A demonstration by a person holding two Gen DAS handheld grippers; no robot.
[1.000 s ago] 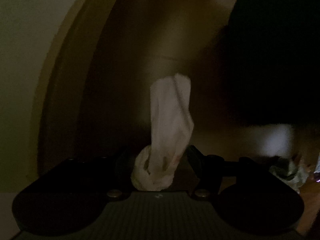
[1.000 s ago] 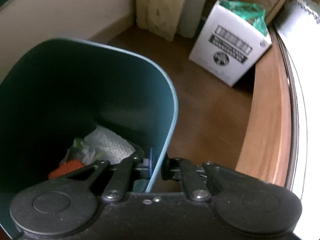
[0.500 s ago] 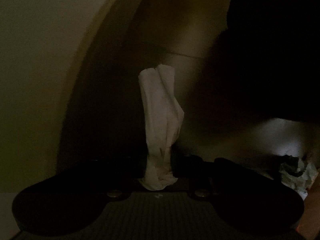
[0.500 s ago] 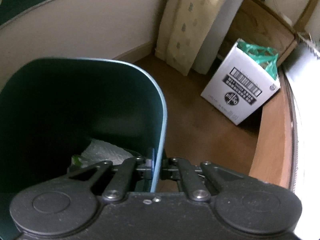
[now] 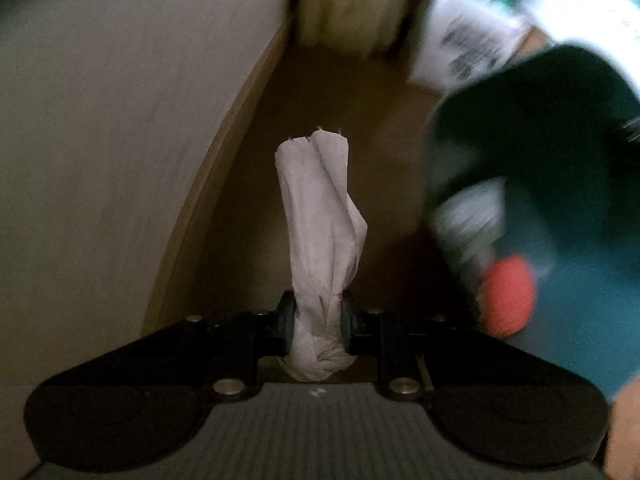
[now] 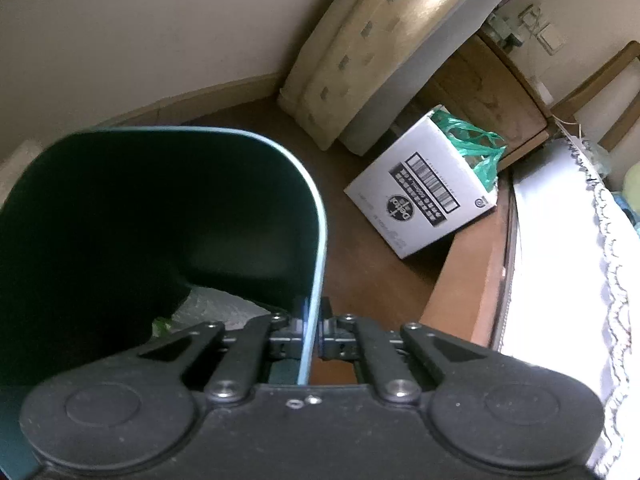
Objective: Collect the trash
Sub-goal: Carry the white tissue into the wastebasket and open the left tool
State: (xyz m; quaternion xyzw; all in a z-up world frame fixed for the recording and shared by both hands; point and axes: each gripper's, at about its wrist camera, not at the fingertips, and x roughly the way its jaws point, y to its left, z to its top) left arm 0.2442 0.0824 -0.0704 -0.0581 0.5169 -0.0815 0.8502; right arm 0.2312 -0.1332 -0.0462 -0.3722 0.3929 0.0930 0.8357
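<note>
Pinching a tissue [image 5: 320, 224], left tongs [image 5: 319, 320] near the bin [image 6: 200, 208] — right tongs [image 6: 311, 338] clamp its rim — box [image 6: 420, 196] beyond.

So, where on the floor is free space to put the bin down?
Bare wood floor lies between the teal bin, the white box and the baseboard. It is crowded by the leaning mattress and along the wooden frame.
</note>
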